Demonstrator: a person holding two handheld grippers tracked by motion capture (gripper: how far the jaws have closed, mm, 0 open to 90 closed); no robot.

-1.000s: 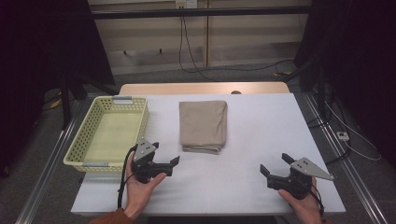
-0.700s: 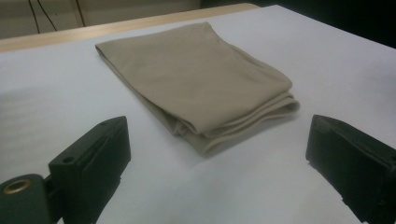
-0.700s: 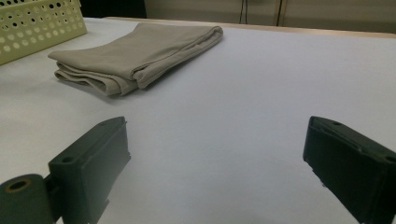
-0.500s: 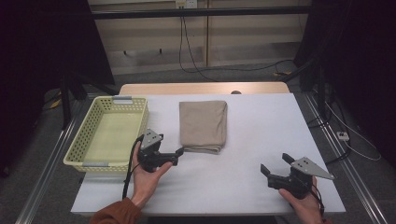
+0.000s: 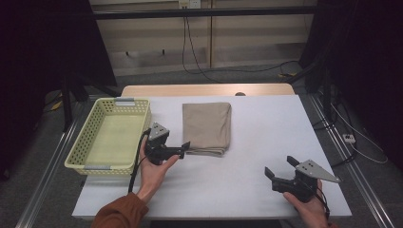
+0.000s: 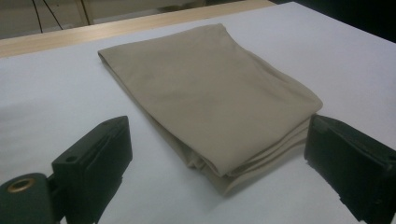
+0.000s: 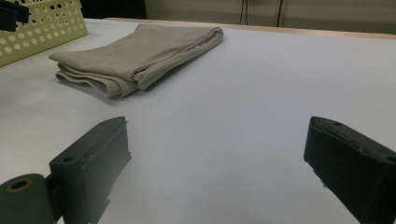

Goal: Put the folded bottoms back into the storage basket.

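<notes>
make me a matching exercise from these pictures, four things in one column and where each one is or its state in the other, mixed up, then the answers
Things:
1. yellow basket
2. folded beige cloth
3. left gripper
4. right gripper

Places or states:
A. open, at the near left corner of the cloth
B. at the left edge of the white table, nothing in it
C. open, over bare table near the front right
D. lying flat at the middle of the table

Pairs: 1-B, 2-D, 3-A, 4-C
</notes>
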